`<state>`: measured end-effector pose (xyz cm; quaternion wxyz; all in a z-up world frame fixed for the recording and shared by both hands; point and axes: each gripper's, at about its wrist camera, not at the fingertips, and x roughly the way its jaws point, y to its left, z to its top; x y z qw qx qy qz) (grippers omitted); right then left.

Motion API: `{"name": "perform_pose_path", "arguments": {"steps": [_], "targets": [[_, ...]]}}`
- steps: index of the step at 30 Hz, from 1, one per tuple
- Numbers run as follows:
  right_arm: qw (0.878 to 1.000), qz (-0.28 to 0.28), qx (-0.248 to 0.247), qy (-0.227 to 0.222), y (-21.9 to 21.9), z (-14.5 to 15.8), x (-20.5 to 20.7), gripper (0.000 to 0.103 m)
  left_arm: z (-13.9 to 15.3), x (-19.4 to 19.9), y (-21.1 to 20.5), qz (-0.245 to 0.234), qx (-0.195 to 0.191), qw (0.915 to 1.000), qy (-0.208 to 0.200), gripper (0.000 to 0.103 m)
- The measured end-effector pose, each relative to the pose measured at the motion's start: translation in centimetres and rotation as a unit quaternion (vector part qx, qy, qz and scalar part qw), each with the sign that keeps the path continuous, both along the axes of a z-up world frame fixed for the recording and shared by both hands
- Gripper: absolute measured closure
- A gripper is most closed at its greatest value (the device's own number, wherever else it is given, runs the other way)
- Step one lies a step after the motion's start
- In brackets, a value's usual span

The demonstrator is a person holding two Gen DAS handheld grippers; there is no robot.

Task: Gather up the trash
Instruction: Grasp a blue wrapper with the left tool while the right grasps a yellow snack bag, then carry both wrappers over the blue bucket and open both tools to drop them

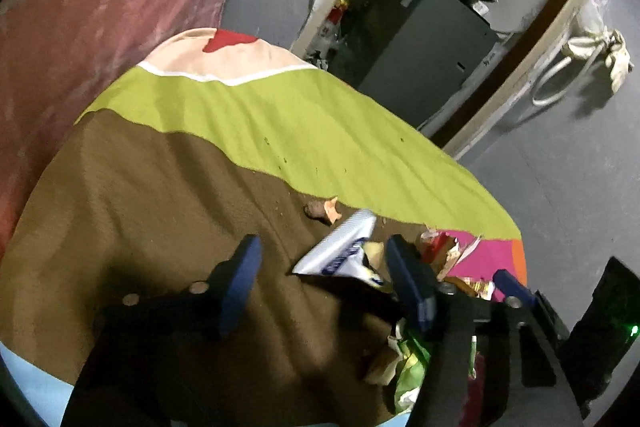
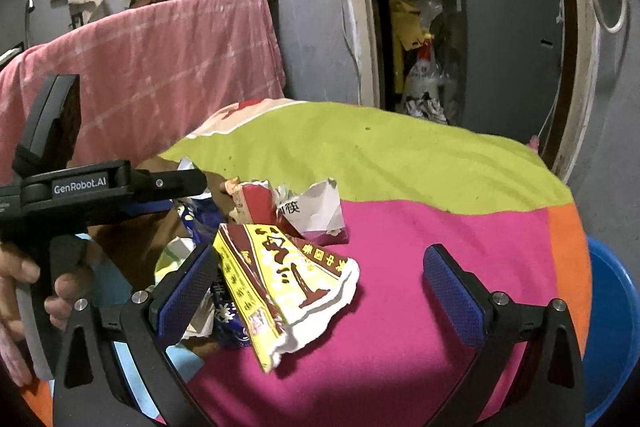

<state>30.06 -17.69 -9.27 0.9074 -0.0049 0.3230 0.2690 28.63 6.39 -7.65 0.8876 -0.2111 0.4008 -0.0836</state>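
Note:
Snack trash lies heaped on a table under a multicoloured cloth [image 1: 168, 187]. My left gripper [image 1: 326, 275] is open above the brown patch. A white and blue wrapper [image 1: 340, 247] lies between its blue fingers [image 1: 242, 275], nearer the right one, and neither pad presses on it. My right gripper [image 2: 322, 291] is wide open over the pink patch. A torn yellow and red packet [image 2: 288, 283] lies between its fingers [image 2: 452, 295], against the left one. Behind that are torn white paper [image 2: 320, 207] and a dark blue wrapper [image 2: 200, 223]. A green wrapper [image 1: 412, 363] sits under the left gripper's right side.
A hand [image 2: 24, 291] holds the left gripper's handle [image 2: 100, 187] at the left. An orange scrap [image 1: 326, 211] lies further out. A blue basin [image 2: 612, 327] stands below the table's right edge. Behind are a pink-draped shelf [image 2: 160, 67] and a doorway with a grey cabinet [image 2: 508, 47].

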Motion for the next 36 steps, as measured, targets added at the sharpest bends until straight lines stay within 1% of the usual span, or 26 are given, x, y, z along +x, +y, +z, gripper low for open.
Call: {"name": "perform_pose_path", "arguments": {"steps": [1,2,3,4,5,6,7,8,11,14,16,17,18,22,26,30,33,36], "targets": [[1.000,0.000,0.000,0.002,0.0,0.0,0.0,0.001,-0.1,0.0,-0.1,-0.003,0.004,1.0000,0.002,0.056],[1.000,0.002,0.000,0.005,0.0,0.0,0.1,0.002,-0.1,-0.1,-0.1,-0.008,0.008,0.9999,0.004,0.058],[1.000,0.004,0.001,0.009,0.1,-0.1,0.3,0.003,-0.2,0.0,-0.3,-0.011,0.010,0.9999,0.005,0.064],[1.000,0.007,0.002,0.013,0.2,-0.1,0.5,0.006,-0.3,-0.1,-0.5,-0.014,0.017,0.9997,0.007,0.067],[1.000,0.010,0.003,0.017,0.3,-0.2,0.6,0.007,-0.4,-0.1,-0.6,-0.016,0.025,0.9995,0.008,0.067],[1.000,0.011,0.000,0.021,0.4,-0.3,0.7,0.011,-0.4,-0.2,-0.7,-0.017,0.029,0.9994,0.008,0.069],[1.000,0.013,0.000,0.026,0.4,-0.4,0.9,0.019,-0.4,-0.3,-0.8,-0.017,0.032,0.9993,0.008,0.071],[0.999,0.016,0.002,0.031,0.4,-0.5,1.0,0.021,-0.4,-0.4,-0.9,-0.018,0.034,0.9992,0.009,0.071],[0.999,0.018,0.010,0.032,0.2,-0.5,1.0,0.022,-0.3,-0.4,-0.7,-0.017,0.033,0.9993,0.007,0.075],[0.999,0.022,0.013,0.029,0.3,-0.4,0.8,0.029,-0.1,-0.7,-0.6,-0.014,0.029,0.9995,0.003,0.077],[0.999,0.028,0.017,0.029,0.4,-0.4,0.7,0.041,0.1,-1.0,-0.5,-0.013,0.028,0.9995,0.000,0.080],[0.999,0.030,0.018,0.028,0.5,-0.4,0.5,0.043,0.2,-1.2,-0.5,-0.015,0.026,0.9996,-0.003,0.080],[0.999,0.031,0.017,0.024,0.7,-0.3,0.4,0.047,0.3,-1.4,-0.6,-0.016,0.024,0.9996,-0.005,0.084],[0.999,0.033,0.020,0.010,0.6,0.1,-0.3,0.049,1.0,-2.7,-0.7,-0.017,0.021,0.9994,-0.022,0.089],[0.999,0.027,0.029,-0.017,0.0,0.9,-1.6,0.050,2.0,-3.9,-1.1,-0.013,0.020,0.9986,-0.046,0.092],[0.998,0.015,0.036,-0.059,-1.2,2.1,-3.4,0.050,3.6,-5.3,-1.8,-0.006,0.022,0.9966,-0.079,0.092],[0.994,0.000,0.040,-0.098,-2.2,3.5,-4.7,0.050,5.1,-6.4,-2.5,-0.001,0.033,0.9931,-0.113,0.092],[0.989,-0.016,0.043,-0.138,-3.5,5.2,-6.1,0.050,6.7,-7.6,-3.4,0.006,0.045,0.9873,-0.152,0.092]]}}
